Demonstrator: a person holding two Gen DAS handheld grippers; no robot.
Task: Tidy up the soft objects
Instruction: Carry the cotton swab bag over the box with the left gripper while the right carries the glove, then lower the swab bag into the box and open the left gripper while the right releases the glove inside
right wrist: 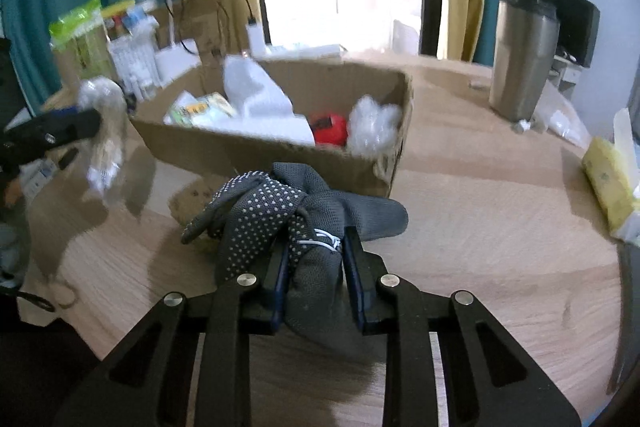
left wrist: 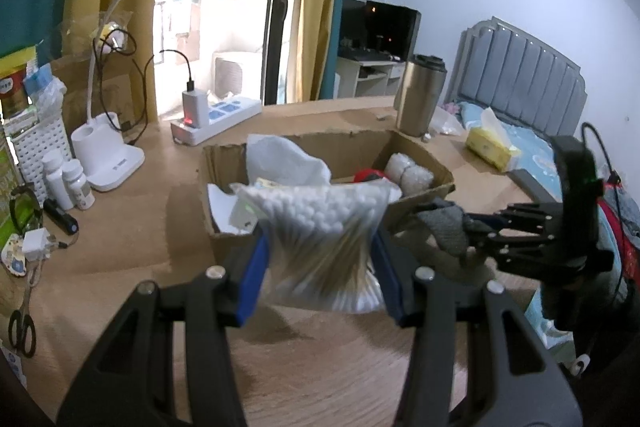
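Left wrist view: left tongs [left wrist: 320, 267] pinch a clear bag of cotton swabs [left wrist: 320, 227] between the blue pads, held up off the surface [left wrist: 320, 367], just in front of the near wall of the cardboard box [left wrist: 432, 183]. Bag reads as very light; the film is slick and crumples, the stick bundle inside is stiffer. Grip sits across the middle of the bundle, which looks the sound place; a hold on loose film at the ends would likely slip.

Right wrist view: right tongs [right wrist: 314, 267] are closed on a bundle of grey dotted gloves [right wrist: 280, 223], tied with a thin white band beside the pads. Fingers of the gloves flop forward over the pads. Soft, limp, light; the rubber dots should give friction. Best hold, judged: at the tied waist, where the layers bunch, as now.

Box already carries a white cloth [right wrist: 256, 91], a red object [right wrist: 330, 129] and a wad of clear plastic [right wrist: 374, 127]. Open room shows near the front wall.

Both items are outside the box, near its front edge. Judged next: lift over the wall and release; neither is fragile, so a drop is fine.
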